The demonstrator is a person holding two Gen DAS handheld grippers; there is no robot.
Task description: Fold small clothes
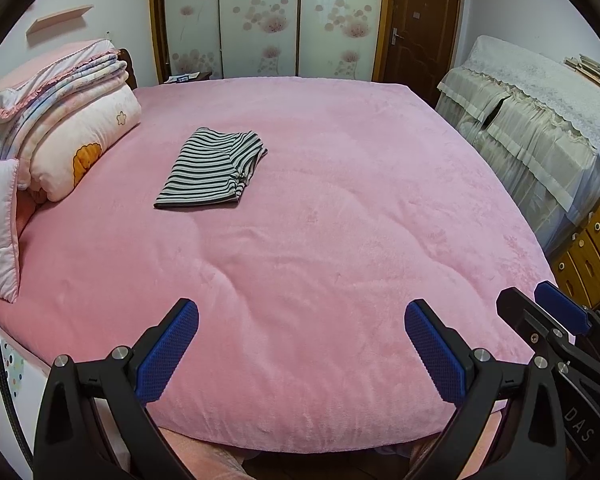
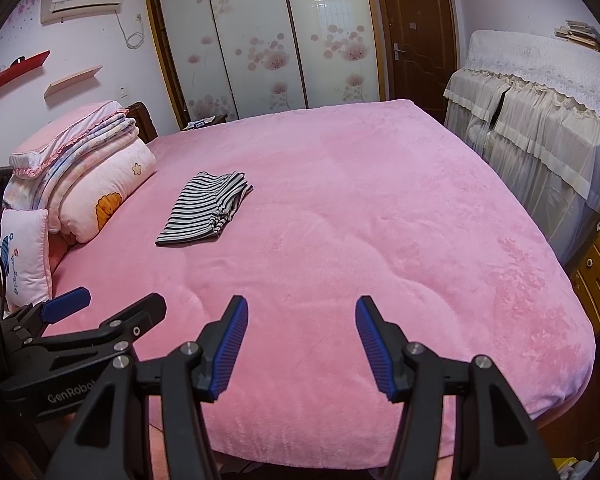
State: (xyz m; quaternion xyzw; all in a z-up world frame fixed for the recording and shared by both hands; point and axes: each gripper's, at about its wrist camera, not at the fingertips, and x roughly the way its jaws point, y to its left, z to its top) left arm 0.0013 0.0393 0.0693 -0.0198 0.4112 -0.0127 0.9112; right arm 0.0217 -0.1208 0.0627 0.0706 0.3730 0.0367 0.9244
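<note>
A small black-and-white striped garment (image 1: 212, 170) lies folded on the pink bed cover (image 1: 320, 240), left of the middle; it also shows in the right wrist view (image 2: 206, 210). My left gripper (image 1: 300, 348) is open and empty above the bed's near edge, far from the garment. My right gripper (image 2: 302, 344) is open and empty, also over the near edge. The right gripper shows at the right edge of the left wrist view (image 1: 540, 308). The left gripper shows at the lower left of the right wrist view (image 2: 112, 304).
A stack of folded quilts (image 1: 68, 128) and a small pillow (image 1: 0, 232) lie at the bed's left side. A cloth-covered piece of furniture (image 1: 540, 120) and wooden drawers (image 1: 592, 252) stand to the right. A wardrobe (image 1: 268, 20) and a door (image 1: 420, 24) are behind.
</note>
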